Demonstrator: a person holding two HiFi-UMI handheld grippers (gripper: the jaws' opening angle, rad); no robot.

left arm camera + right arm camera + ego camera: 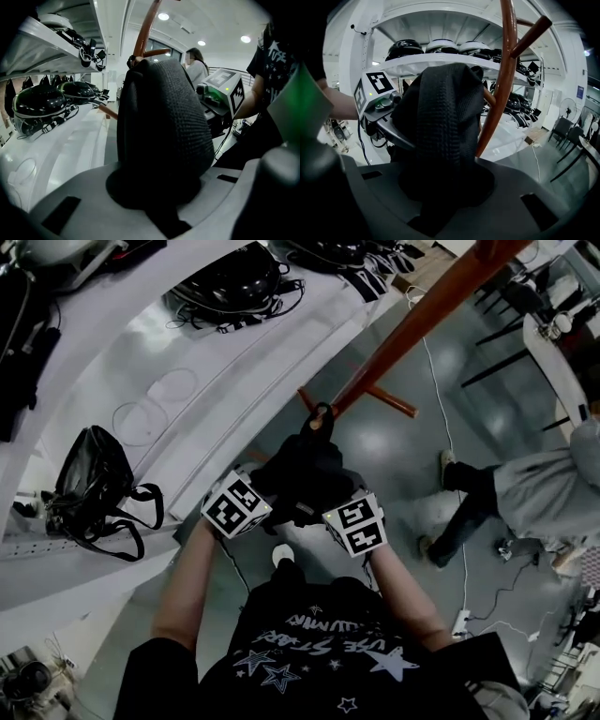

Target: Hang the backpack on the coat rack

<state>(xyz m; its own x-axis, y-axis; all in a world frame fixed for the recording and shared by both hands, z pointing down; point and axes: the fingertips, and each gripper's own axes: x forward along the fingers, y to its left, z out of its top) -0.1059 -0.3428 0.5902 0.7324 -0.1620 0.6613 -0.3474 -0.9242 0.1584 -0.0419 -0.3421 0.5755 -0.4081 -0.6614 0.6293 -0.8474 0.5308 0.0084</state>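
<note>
**Worktop**: white and curved, out to the left of the left fingers. It plays no part in this step.

**Coat rack**: brown wooden pole, just beyond both sets of fingers, on the far side of the backpack.

**Backpack**: black, carried between the two grippers and close against the pole.

**Left gripper**: fingers narrow, clamped on a fold of the backpack's knit fabric.

**Right gripper**: fingers narrow, clamped on the fabric at the opposite side.

**Carry loop**: ahead of and above the fingers, at the pole where a peg branches off. Whether it sits over the peg cannot be told.

**Step in hand (judged):** hooking the loop.

**Next move (judged):**
1. Confirm the loop has passed over the peg tip.
2. Lower both grippers together until the peg takes the weight.
3. Only then open the fingers.
</note>
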